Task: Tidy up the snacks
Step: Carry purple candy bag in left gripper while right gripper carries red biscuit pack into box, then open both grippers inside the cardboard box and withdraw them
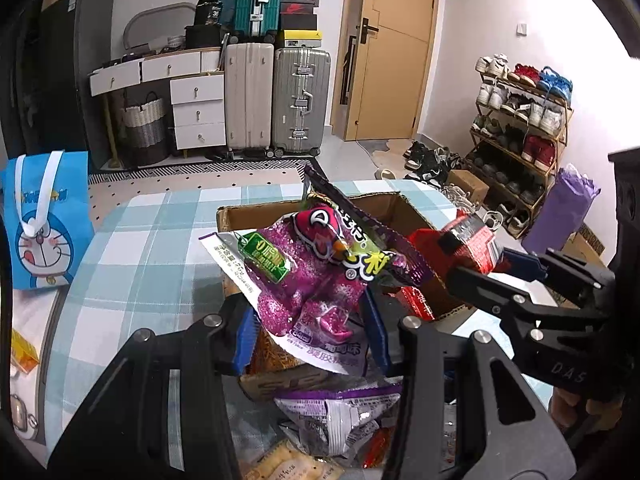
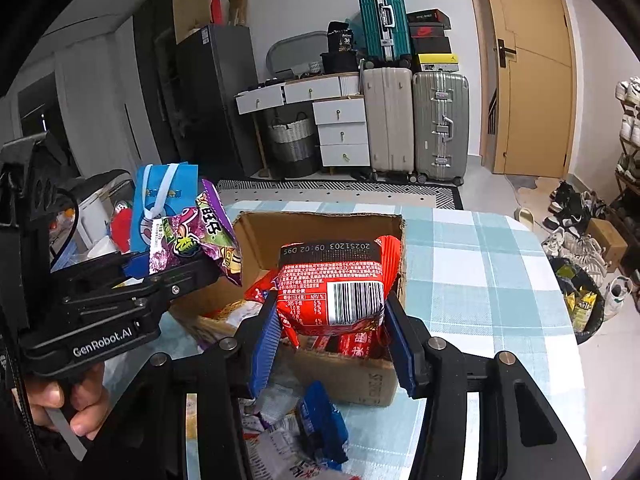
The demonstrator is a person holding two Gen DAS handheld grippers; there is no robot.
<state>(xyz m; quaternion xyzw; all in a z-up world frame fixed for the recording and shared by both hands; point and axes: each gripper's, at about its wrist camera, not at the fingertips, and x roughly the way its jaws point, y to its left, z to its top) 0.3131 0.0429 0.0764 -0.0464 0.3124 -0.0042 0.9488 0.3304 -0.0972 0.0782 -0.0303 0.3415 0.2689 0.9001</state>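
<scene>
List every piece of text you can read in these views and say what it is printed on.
"GenRobot.AI": left gripper body.
"DAS": right gripper body, cut off.
"20251203 09:02 D95": red packet, upside down.
"NRV%": red packet's table.
"36": black box.
Purple bag: Chinese lettering, warped.
Fine print elsewhere: too small.
</scene>
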